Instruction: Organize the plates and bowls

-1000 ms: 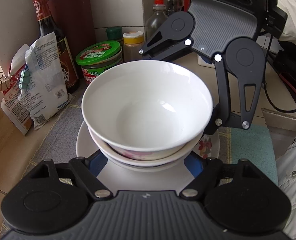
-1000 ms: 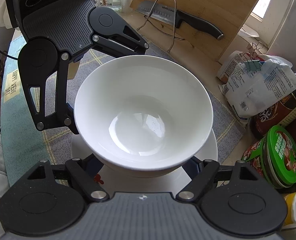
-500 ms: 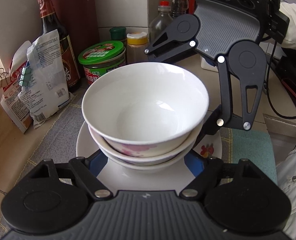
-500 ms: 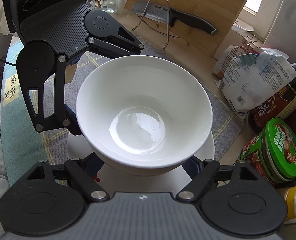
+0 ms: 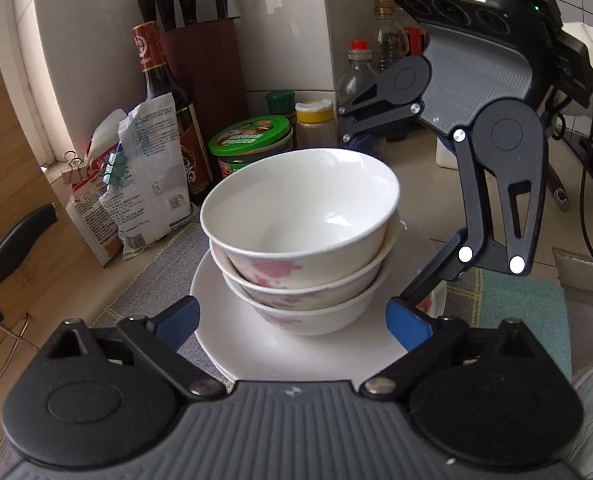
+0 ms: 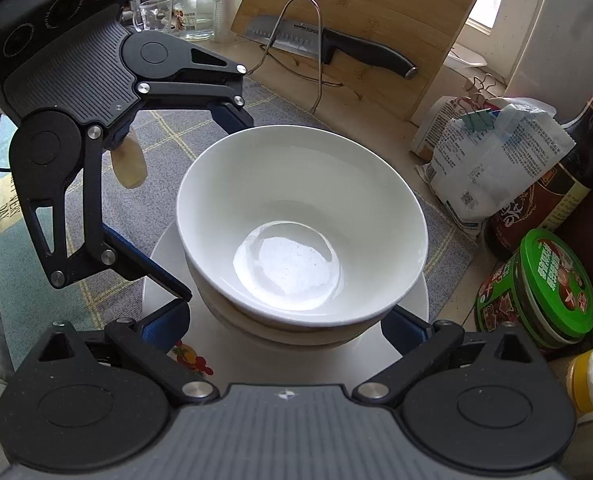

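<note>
Both my claws are opening and grip nothing: the stack of bowls [image 5: 302,240] sits straight ahead between my left claw's [image 5: 292,320] blue pads, my right claw [image 6: 284,322] facing it from the far side.

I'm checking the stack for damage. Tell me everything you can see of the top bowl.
The top bowl is glossy white, ceramic by its look, plain inside with pink blotches on its outer wall. It stands upright and empty, nested in two similar bowls on a white plate. No chip or crack shows. Neither gripper touches it.
</note>
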`<state>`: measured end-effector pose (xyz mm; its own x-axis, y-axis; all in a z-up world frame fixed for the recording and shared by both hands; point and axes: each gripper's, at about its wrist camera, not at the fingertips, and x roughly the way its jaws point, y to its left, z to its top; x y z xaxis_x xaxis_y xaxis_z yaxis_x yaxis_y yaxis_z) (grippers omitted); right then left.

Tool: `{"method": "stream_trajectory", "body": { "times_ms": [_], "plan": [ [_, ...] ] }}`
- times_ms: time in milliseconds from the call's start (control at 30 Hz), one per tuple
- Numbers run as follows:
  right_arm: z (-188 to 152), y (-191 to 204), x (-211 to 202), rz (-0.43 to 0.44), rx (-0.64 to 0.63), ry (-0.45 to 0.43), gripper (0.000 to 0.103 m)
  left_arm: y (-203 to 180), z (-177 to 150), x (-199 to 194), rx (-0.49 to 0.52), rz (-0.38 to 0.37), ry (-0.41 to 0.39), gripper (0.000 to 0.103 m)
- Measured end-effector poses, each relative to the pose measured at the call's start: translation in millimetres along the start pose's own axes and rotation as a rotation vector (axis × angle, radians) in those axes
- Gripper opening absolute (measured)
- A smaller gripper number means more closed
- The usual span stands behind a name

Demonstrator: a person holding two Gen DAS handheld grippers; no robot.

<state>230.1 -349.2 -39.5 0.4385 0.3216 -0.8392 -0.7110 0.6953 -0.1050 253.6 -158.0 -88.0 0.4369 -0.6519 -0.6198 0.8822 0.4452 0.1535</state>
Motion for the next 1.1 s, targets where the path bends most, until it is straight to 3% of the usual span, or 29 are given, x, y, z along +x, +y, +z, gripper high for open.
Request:
{"method": "stream_trajectory", "body": {
  "times_ms": [100, 200, 300, 400, 533, 700, 933, 1100],
  "plan": [
    [0, 14, -9, -0.077, 0.054, 0.004, 0.103, -3, -8, -19, -0.055, 0.085, -0.065, 0.101],
    [2, 30, -17, -0.179, 0.136, 0.029, 0.103, -2, -13, -38, -0.146, 0.124, -0.108, 0.101],
    [3, 44, -24, -0.283, 0.294, 0.043, 0.103, -4, -14, -53, -0.201, 0.203, -0.109, 0.101],
    [3, 58, -33, -0.378, 0.459, 0.045, 0.103, -10, -12, -70, -0.239, 0.294, -0.057, 0.101],
    [2, 79, -49, -0.447, 0.681, -0.004, 0.103, -13, -10, -91, -0.332, 0.306, -0.015, 0.101],
    [3, 106, -58, -0.544, 0.842, -0.023, 0.103, -14, -9, -111, -0.398, 0.316, 0.000, 0.101],
    [11, 128, -72, -0.600, 0.894, -0.069, 0.103, -12, -10, -123, -0.432, 0.346, 0.010, 0.101],
    [14, 131, -76, -0.594, 0.911, -0.099, 0.103, -8, -10, -123, -0.450, 0.360, 0.031, 0.101]
  ]
}}
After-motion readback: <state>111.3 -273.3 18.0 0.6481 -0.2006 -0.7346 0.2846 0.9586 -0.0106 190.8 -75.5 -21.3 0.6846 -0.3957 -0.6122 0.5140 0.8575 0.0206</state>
